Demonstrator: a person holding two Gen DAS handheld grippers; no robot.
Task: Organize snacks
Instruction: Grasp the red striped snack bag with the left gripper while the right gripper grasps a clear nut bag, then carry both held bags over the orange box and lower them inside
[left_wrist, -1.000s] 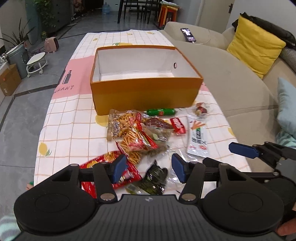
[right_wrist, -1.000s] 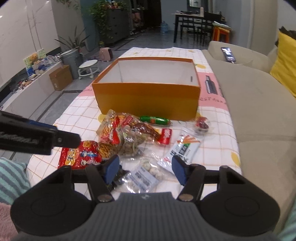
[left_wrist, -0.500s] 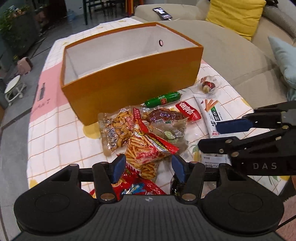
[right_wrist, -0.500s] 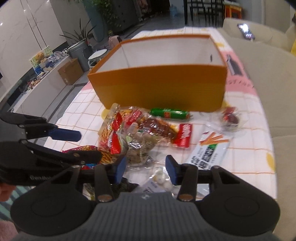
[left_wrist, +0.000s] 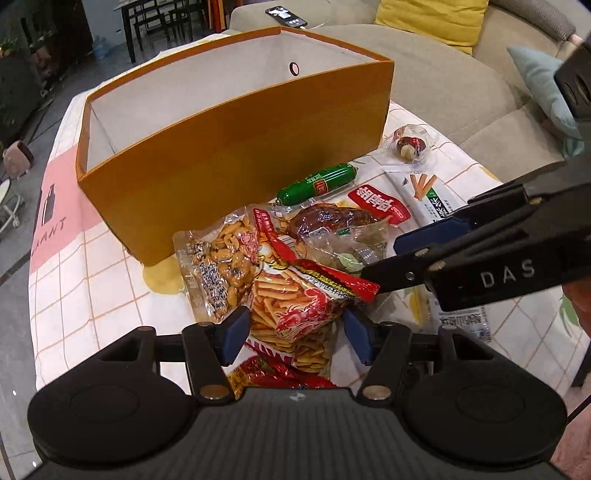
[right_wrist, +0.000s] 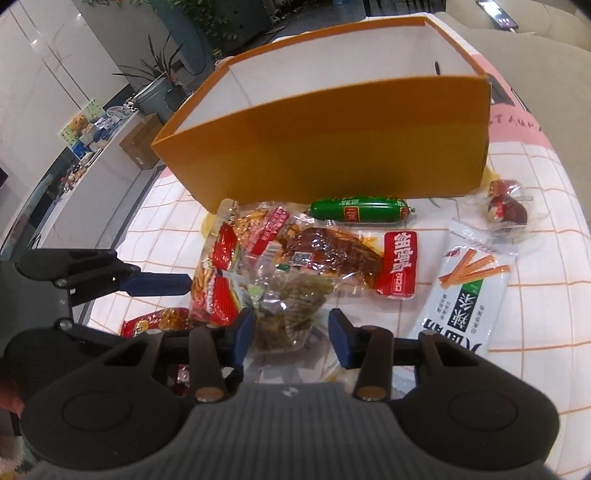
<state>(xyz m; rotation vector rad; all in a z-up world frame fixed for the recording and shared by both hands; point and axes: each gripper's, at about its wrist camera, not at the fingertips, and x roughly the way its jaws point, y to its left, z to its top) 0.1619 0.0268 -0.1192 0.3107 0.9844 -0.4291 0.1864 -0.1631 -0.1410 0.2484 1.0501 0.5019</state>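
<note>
An empty orange box (left_wrist: 236, 144) (right_wrist: 332, 147) stands at the back of the table. In front of it lies a pile of snacks: a red bag of fries sticks (left_wrist: 299, 295), a clear bag of nuts (left_wrist: 218, 266), a dark meat pack (right_wrist: 328, 254), a green sausage (left_wrist: 317, 184) (right_wrist: 358, 211), a white stick-snack packet (right_wrist: 465, 295). My left gripper (left_wrist: 295, 334) is open, its jaws on either side of the fries bag. My right gripper (right_wrist: 291, 334) is open over a clear pack of greenish snack (right_wrist: 288, 314).
A wrapped round sweet (right_wrist: 506, 210) lies at the right by the box corner. Another red bag (right_wrist: 159, 323) lies under the left gripper. A sofa with a yellow cushion (left_wrist: 436, 22) runs along the right. The checked tablecloth (left_wrist: 92, 280) shows at the left.
Both grippers have moved forward and down toward the snack pile. The left jaws now straddle the fries bag; the right gripper has closed in beside it.
</note>
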